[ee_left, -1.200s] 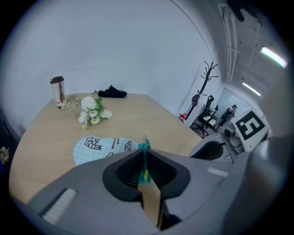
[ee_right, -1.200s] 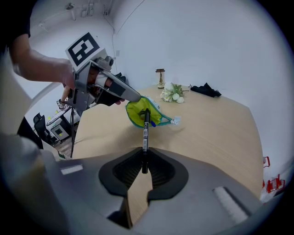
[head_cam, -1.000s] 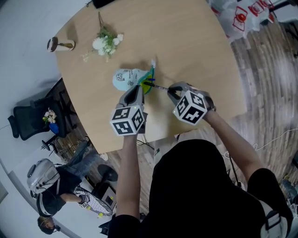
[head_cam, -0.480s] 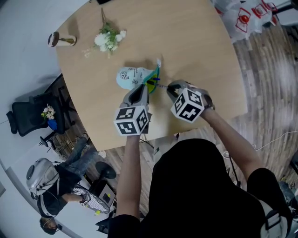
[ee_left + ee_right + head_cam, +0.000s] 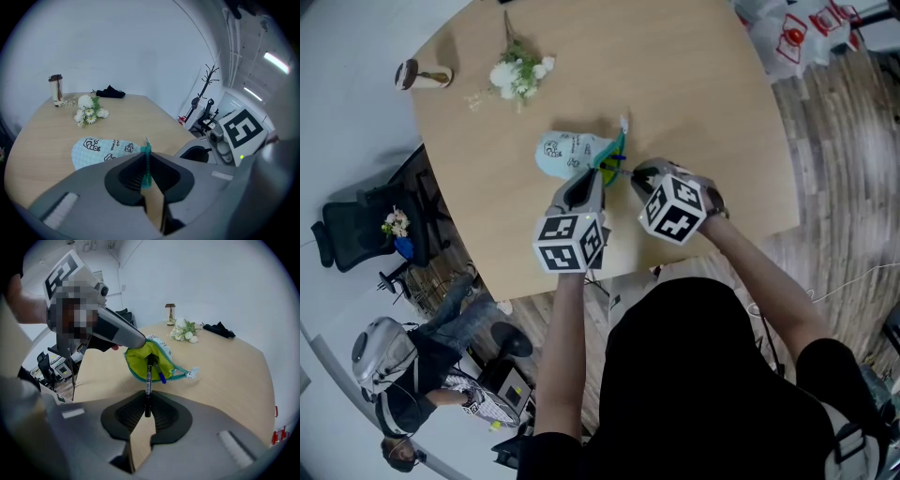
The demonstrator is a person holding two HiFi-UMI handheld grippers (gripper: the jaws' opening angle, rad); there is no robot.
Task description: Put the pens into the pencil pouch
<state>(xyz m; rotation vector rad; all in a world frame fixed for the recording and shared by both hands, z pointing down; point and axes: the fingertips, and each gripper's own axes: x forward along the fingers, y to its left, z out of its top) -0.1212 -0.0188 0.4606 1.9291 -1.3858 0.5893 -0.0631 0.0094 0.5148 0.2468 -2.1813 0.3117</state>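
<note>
A pale blue pencil pouch (image 5: 567, 153) with cartoon prints lies on the round wooden table (image 5: 694, 84); its mouth with the yellow-green lining (image 5: 143, 356) is held up and open. My left gripper (image 5: 591, 183) is shut on the pouch's teal zipper edge (image 5: 147, 161). My right gripper (image 5: 147, 416) is shut on a black pen (image 5: 149, 380), whose far end reaches into the pouch mouth. A blue pen (image 5: 159, 373) sticks out of the opening beside it. In the left gripper view the pouch (image 5: 101, 149) lies flat beyond the jaws.
A sprig of white flowers (image 5: 517, 75) and a small bottle (image 5: 420, 75) lie at the table's far left. A dark cloth (image 5: 220, 329) sits at the far edge. Office chairs (image 5: 356, 239) and a seated person (image 5: 412, 375) are beside the table; plastic bags (image 5: 806, 23) on the floor.
My right gripper with the black pen has shifted slightly left, toward the pouch mouth. The left gripper keeps its hold on the zipper edge.
</note>
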